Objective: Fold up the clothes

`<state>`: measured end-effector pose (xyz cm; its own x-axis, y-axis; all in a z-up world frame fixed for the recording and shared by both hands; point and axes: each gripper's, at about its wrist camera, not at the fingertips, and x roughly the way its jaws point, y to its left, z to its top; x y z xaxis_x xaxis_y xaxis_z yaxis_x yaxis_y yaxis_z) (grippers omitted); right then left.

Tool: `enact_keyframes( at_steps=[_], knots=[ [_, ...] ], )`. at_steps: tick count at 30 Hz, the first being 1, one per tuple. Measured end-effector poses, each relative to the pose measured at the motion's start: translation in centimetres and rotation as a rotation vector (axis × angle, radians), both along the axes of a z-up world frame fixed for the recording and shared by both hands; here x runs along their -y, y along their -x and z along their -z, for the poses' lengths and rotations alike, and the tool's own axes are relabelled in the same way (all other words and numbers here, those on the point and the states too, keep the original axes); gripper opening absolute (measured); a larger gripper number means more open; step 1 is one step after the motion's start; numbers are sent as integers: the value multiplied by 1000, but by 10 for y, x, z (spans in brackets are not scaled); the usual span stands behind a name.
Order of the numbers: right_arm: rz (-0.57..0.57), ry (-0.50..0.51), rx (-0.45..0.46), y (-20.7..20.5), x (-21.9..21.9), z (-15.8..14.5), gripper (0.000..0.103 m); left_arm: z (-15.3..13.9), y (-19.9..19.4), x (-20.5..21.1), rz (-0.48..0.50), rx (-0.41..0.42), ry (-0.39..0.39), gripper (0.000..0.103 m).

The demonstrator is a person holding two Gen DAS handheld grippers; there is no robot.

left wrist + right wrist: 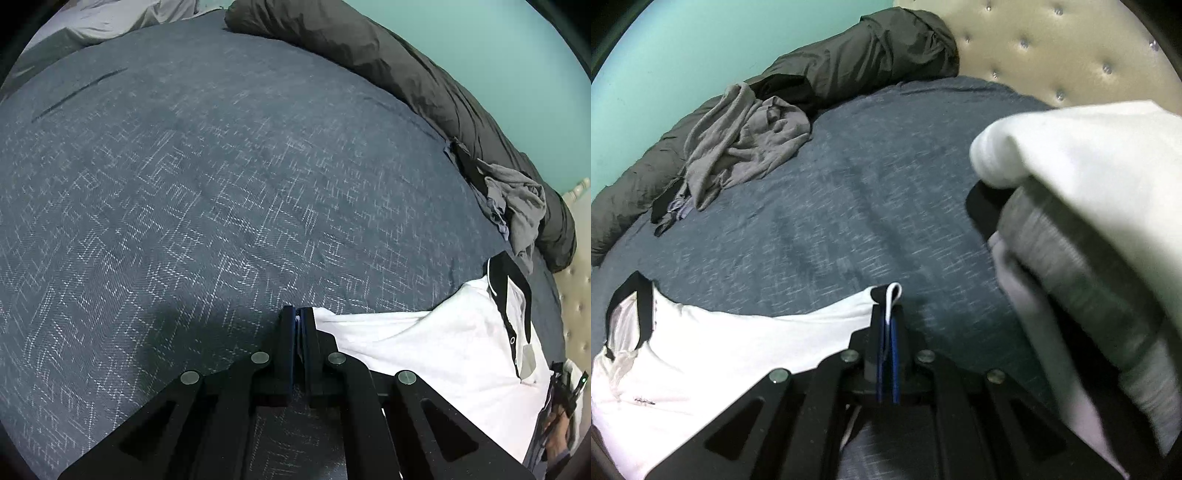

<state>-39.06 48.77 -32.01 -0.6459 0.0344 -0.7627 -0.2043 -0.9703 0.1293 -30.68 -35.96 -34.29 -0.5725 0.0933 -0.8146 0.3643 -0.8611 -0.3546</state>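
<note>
The bedspread (pixel 221 177) is dark blue-grey with a fine white broken-line pattern. At 4 o'clock lies a white polo shirt (pixel 436 347) with black collar and placket. At 2 o'clock: a plain grey garment (pixel 517 206), a charcoal duvet (pixel 369 51), a teal wall (pixel 498 48).

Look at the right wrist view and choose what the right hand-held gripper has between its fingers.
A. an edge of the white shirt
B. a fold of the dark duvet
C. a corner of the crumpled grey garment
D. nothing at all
A: the right hand-held gripper is shut on a white edge of the white shirt, which loops up between its fingers, while the crumpled grey garment lies far off by the dark duvet.
</note>
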Motion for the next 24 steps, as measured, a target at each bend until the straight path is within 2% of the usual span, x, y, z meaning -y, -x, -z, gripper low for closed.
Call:
enact_keyframes(
  at_steps=[5,11,15,18,19,21,22,23,24],
  knots=[
    [25,-75,-7,-1,0,-5,2,-1,-2,5,-19,-2,-20,3],
    [46,-122,20,-2,0,-1,2,-2,-3,7,-22,8,-9,3],
    [33,-127,73,1,8,5,3,4,-8,6,-7,48,-29,3],
    [-9,-133,108,5,16,8,5,1,-5,0,33,51,-14,5],
    [-22,-134,116,5,18,8,12,0,-6,2,29,60,-20,7],
    [-26,-173,135,4,22,6,22,-3,-8,6,18,77,-28,25],
    [-29,-199,123,0,25,2,31,-5,-9,9,11,84,-31,30],
    [-32,-224,111,-4,28,-2,49,-7,-12,12,0,90,-31,32],
    [-35,-249,99,-7,30,-6,59,-14,-16,16,-21,91,-12,32]
  ],
)
